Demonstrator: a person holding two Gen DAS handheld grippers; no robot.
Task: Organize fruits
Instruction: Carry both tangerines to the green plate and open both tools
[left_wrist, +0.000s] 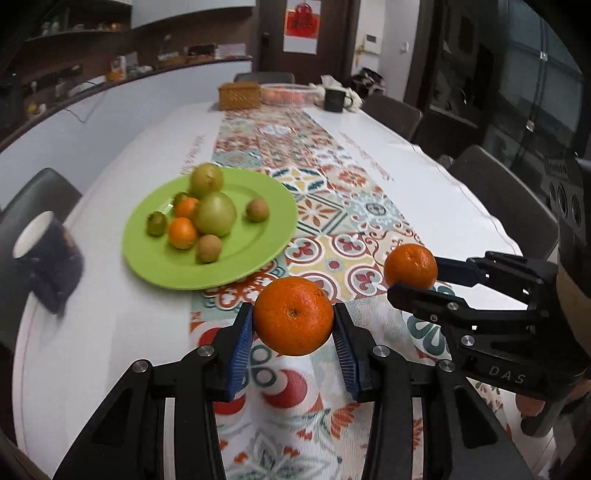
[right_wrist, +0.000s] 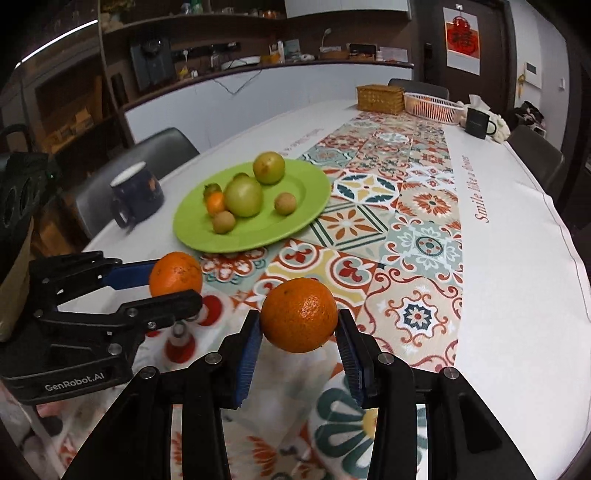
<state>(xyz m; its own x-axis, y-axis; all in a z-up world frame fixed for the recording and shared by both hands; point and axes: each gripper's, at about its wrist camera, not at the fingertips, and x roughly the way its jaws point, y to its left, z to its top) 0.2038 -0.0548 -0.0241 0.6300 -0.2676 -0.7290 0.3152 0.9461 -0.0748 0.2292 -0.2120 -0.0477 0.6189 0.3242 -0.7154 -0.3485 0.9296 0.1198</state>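
Holding two oranges, one in each tool. Left gripper clenched on the left orange, blue pads pressing both sides. Right gripper clenched the same way on the right orange. Both fruits up off the patterned cloth, side by side, near the front of the table.

Looks like the carrying step: fruit picked, not yet put down. Most likely headed for the green plate, just ahead and a bit to the left, already loaded with green fruits, small brown ones and little oranges (a white basket with orange fruit far down the table, so maybe there instead; cannot tell).

Next move, as a guess: reach forward over the plate, come down low over a bare spot, then let go softly. Round fruit, so likely to roll. Best not to bump the pile, or the dark mug just beside the plate.

Writing to read: "GenRobot.AI" on the side of the left tool, "DAS" on the side of the right tool. On the white edge of the cloth, "Smile like a" and then one more word, too blurry. Red sign on the far door, not readable.
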